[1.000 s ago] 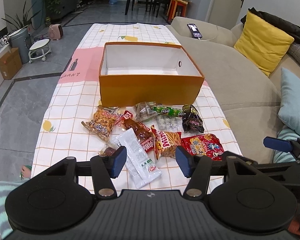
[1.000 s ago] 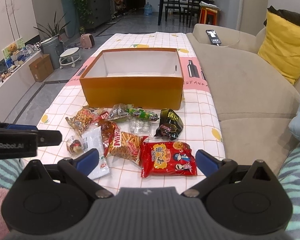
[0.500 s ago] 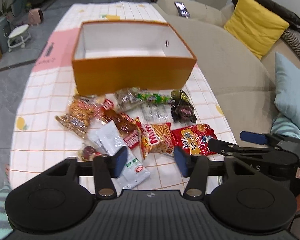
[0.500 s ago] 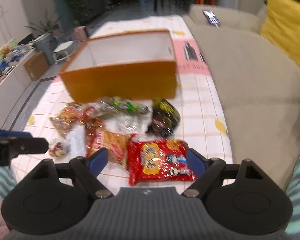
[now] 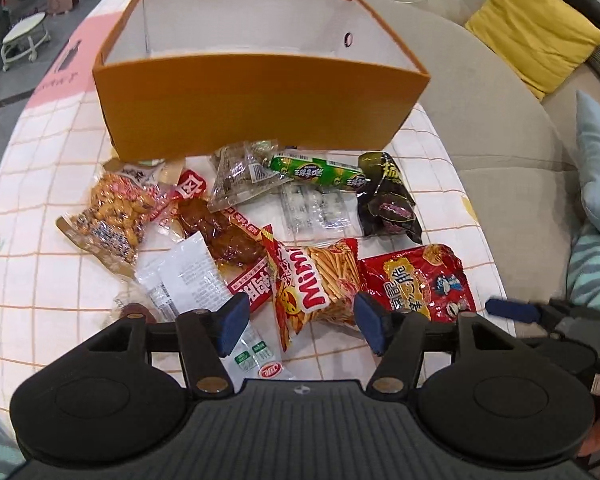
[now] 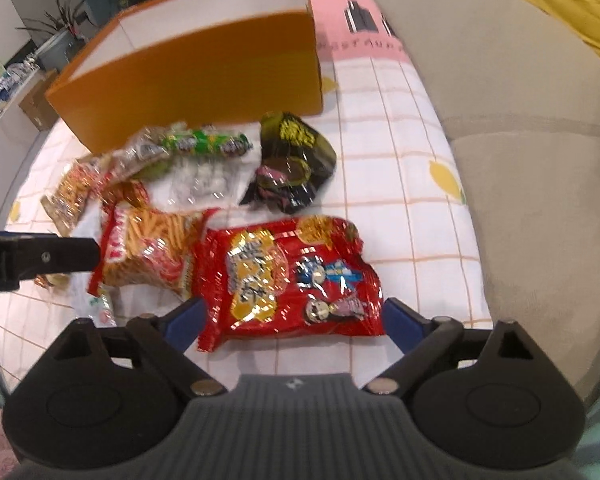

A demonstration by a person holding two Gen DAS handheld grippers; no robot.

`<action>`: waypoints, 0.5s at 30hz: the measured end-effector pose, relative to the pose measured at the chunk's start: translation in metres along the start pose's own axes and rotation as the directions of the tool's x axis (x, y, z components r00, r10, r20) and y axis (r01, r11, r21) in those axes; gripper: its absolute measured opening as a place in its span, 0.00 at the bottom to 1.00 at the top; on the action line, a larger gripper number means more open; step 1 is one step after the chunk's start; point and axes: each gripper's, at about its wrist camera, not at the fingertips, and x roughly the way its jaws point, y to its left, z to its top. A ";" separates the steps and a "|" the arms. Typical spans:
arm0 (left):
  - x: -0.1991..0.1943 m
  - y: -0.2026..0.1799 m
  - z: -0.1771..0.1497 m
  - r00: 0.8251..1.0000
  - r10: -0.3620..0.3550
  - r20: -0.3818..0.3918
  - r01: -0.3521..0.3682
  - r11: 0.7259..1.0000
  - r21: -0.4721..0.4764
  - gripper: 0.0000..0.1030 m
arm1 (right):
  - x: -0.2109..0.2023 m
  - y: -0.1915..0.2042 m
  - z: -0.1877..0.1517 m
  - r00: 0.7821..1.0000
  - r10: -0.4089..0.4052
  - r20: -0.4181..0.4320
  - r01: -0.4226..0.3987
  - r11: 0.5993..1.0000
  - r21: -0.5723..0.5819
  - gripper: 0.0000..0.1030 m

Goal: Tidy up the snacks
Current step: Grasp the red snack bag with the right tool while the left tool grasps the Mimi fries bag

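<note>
Both sets of jaws stand apart and empty, so the left gripper (image 5: 298,322) closing on the overlapped Mimi bag (image 5: 320,284) could drag the red packet (image 6: 292,276) that the right gripper (image 6: 292,322) frames.

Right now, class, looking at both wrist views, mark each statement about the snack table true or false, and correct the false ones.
1. The orange box has snacks in it. False: what shows of its inside is bare.
2. The green sausage stick lies just in front of the box. True.
3. The right gripper grips the red packet. False: its jaws stand open on either side of it.
4. The Mimi fries bag lies beside the red packet. True.
</note>
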 end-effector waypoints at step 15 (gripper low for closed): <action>0.035 -0.001 0.004 0.998 -0.026 -0.053 0.025 0.999 -0.021 0.59 | 0.017 -0.013 0.001 0.999 0.007 -0.051 -0.003 0.997 0.077 0.78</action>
